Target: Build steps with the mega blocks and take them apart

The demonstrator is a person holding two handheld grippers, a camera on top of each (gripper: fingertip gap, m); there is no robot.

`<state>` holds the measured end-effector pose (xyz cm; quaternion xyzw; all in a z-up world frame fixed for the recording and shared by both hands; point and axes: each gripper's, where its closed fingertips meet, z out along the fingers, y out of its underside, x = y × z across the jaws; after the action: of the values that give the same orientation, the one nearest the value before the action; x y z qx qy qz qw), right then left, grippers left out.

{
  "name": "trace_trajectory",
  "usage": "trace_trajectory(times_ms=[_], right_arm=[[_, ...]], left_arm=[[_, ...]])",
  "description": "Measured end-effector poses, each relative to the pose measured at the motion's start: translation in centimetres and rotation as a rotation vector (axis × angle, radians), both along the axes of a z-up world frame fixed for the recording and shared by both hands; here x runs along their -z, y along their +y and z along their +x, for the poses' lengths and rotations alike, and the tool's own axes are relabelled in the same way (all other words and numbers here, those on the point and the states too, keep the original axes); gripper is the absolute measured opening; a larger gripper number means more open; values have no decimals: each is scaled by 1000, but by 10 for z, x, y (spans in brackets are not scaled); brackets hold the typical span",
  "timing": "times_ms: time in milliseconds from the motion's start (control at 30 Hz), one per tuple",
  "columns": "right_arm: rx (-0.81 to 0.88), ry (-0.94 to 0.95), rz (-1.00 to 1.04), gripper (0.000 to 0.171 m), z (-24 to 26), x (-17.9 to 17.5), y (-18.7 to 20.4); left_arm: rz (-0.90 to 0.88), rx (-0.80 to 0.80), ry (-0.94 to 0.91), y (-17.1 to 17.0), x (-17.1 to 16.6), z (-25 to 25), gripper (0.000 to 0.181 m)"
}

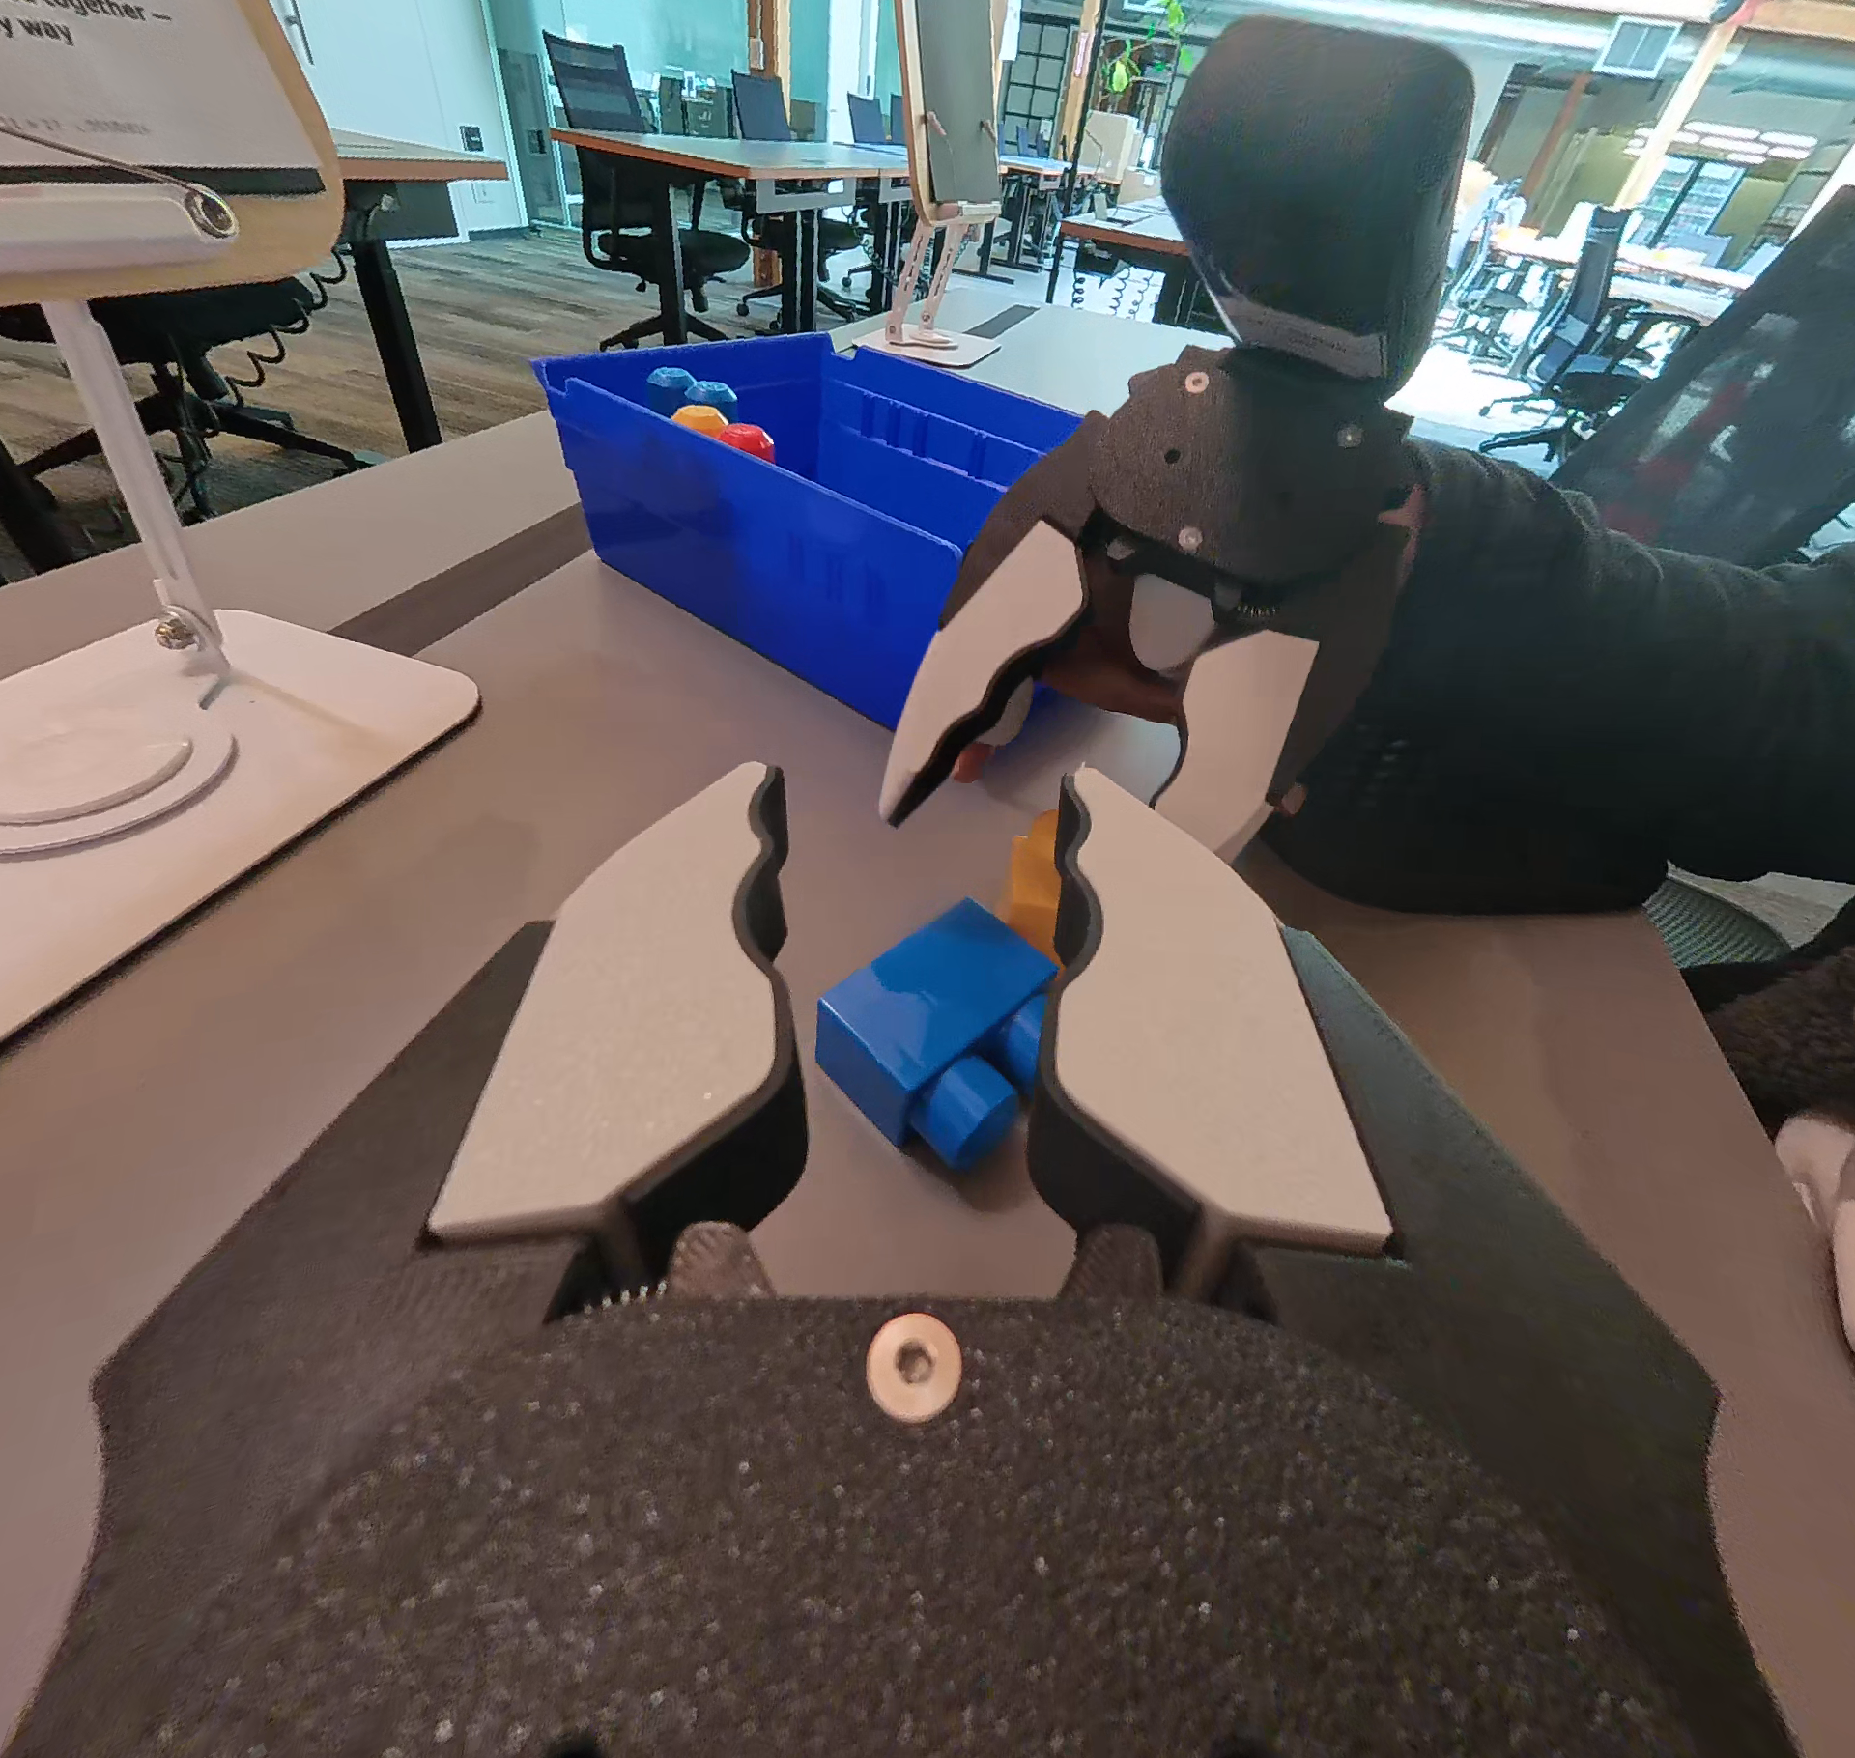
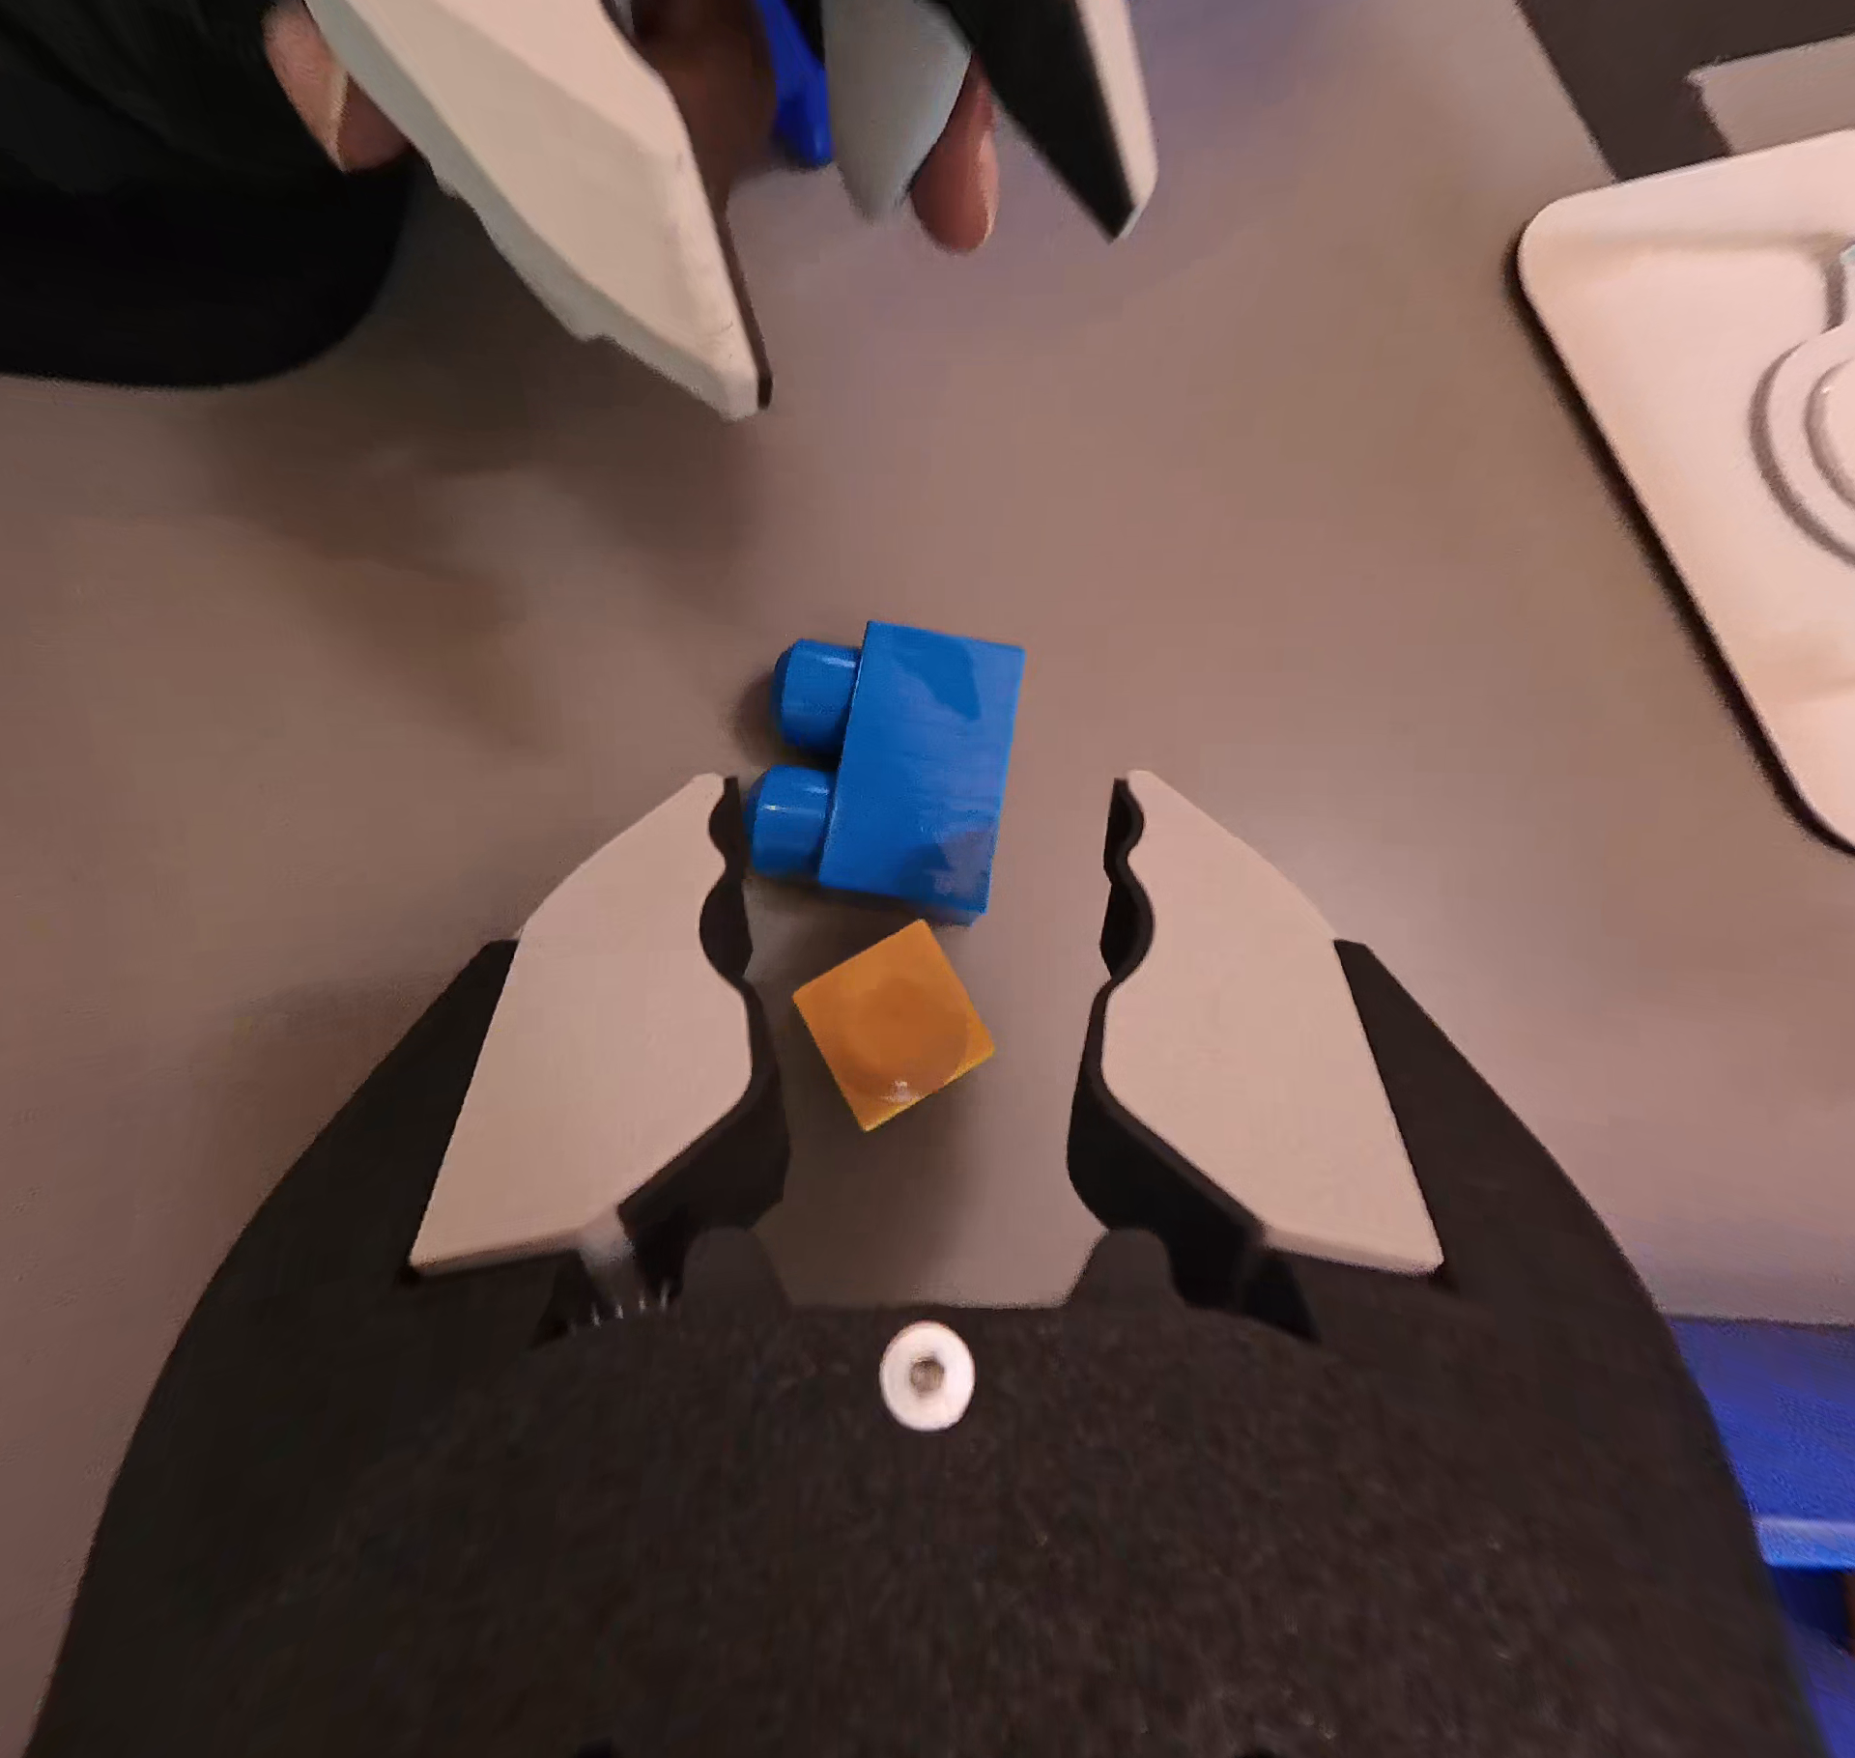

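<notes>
A smooth grey table top (image 1: pixel 301 957) carries everything here. Directly on it lies a glossy blue plastic block with 2 round studs (image 1: pixel 934 1022), tipped onto its side so the studs point sideways. Just beside it sits a smaller orange plastic block (image 2: pixel 891 1022), close to the blue one; whether they touch cannot be told. Farther back stands an open blue plastic bin (image 1: pixel 803 546). A flat white metal stand base (image 1: pixel 201 736) with a slim white post rests near one edge of the table, and a second, smaller white stand base (image 1: pixel 934 343) sits behind the bin.
</notes>
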<state>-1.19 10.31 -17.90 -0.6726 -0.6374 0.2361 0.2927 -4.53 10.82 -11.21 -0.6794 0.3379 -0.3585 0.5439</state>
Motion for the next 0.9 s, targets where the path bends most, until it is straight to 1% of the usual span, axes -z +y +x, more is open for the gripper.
trace_trajectory(times_ms=[200,533,733,833,900], right_arm=[[-1,-191,35,70,4,25,-1],[-33,-409,24,61,4,42,-4],[-39,-388,21,61,3,40,-1],[-38,-316,-8,61,1,29,0],[-45,-227,-50,61,0,15,-1]], left_arm=[[8,-12,11,2,0,-3,51],[24,-21,64,4,4,-11,50],[46,5,127,2,8,-16,50],[71,19,146,0,6,-21,50],[89,34,142,-3,2,-23,50]])
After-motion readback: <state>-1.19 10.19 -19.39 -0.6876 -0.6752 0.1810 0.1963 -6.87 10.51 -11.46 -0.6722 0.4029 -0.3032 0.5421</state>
